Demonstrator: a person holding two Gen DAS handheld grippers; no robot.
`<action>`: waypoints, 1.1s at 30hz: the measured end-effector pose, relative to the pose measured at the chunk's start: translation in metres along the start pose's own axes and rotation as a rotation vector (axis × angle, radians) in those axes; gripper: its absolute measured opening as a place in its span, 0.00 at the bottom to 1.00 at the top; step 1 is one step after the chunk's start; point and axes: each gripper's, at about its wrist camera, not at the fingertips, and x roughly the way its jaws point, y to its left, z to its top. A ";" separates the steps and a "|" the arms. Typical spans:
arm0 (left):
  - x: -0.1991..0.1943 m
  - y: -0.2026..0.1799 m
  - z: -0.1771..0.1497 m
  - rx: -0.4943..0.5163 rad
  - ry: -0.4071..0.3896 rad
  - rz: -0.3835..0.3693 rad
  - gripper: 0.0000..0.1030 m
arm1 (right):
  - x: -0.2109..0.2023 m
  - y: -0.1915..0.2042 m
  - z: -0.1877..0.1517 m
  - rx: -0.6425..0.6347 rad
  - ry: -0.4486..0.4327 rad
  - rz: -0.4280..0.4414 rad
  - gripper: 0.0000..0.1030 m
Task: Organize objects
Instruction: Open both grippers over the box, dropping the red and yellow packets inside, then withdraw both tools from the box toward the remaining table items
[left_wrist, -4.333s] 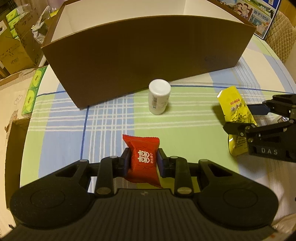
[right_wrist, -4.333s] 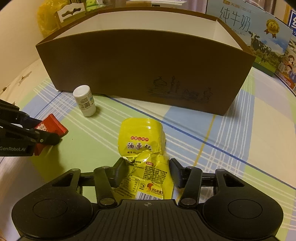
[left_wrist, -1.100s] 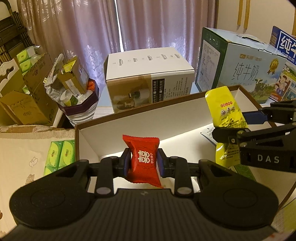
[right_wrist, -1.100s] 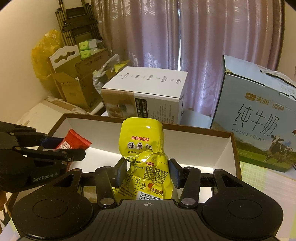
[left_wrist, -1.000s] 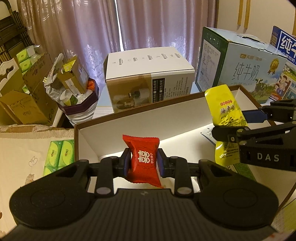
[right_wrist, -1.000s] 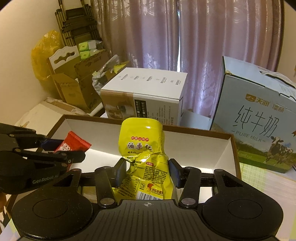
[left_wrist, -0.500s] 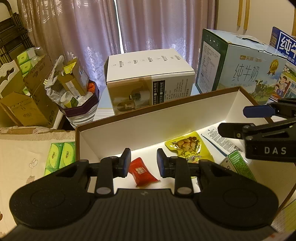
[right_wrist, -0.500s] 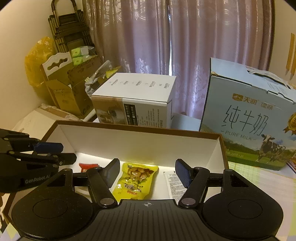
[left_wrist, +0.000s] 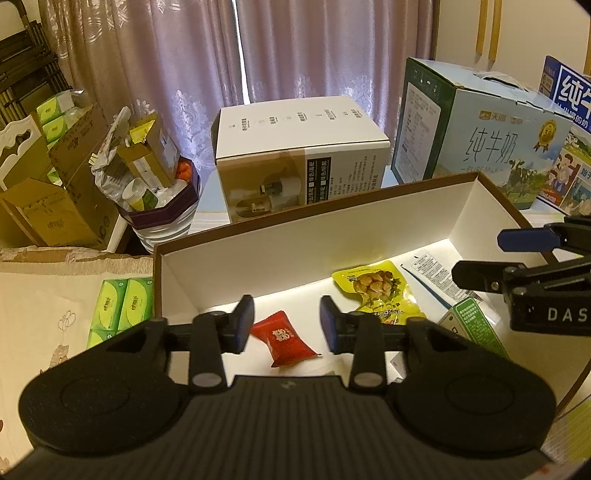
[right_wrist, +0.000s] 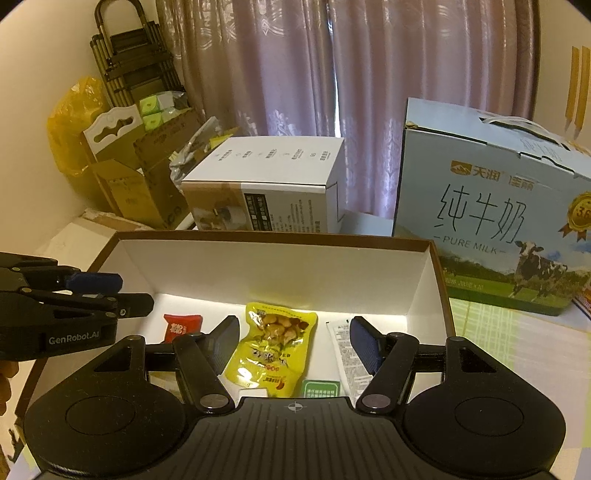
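A brown cardboard box (left_wrist: 288, 221) with a white inside stands below both grippers. On its floor lies a red candy packet (left_wrist: 282, 338), and a yellow snack pouch (left_wrist: 376, 291) lies to its right. My left gripper (left_wrist: 287, 326) hovers over the red packet, its jaws opening, nothing between the pads. My right gripper (right_wrist: 293, 341) hangs open above the yellow snack pouch (right_wrist: 275, 345), clear of it. The red candy packet (right_wrist: 181, 325) shows at the left in the right wrist view. Each gripper shows in the other's view: the right gripper (left_wrist: 513, 254), the left gripper (right_wrist: 114, 295).
A white printed sachet (right_wrist: 345, 354) and a green-labelled pack (left_wrist: 476, 326) also lie in the box. Behind it stand a white appliance carton (left_wrist: 295, 147) and a blue milk carton (right_wrist: 495, 206). Cluttered cardboard boxes (left_wrist: 55, 199) fill the left.
Both grippers let go: the red packet and the yellow pouch dropped from the jaws onto the box floor. The left jaws have spread wider since half a second ago.
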 end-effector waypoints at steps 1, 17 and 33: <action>-0.002 0.000 0.000 0.000 -0.004 0.000 0.40 | -0.002 0.000 -0.001 0.002 0.002 0.004 0.61; -0.045 -0.007 -0.004 0.002 -0.078 -0.007 0.84 | -0.051 0.001 -0.020 0.073 -0.045 0.059 0.69; -0.124 -0.016 -0.022 -0.002 -0.180 -0.023 0.94 | -0.125 0.004 -0.043 0.164 -0.093 0.049 0.77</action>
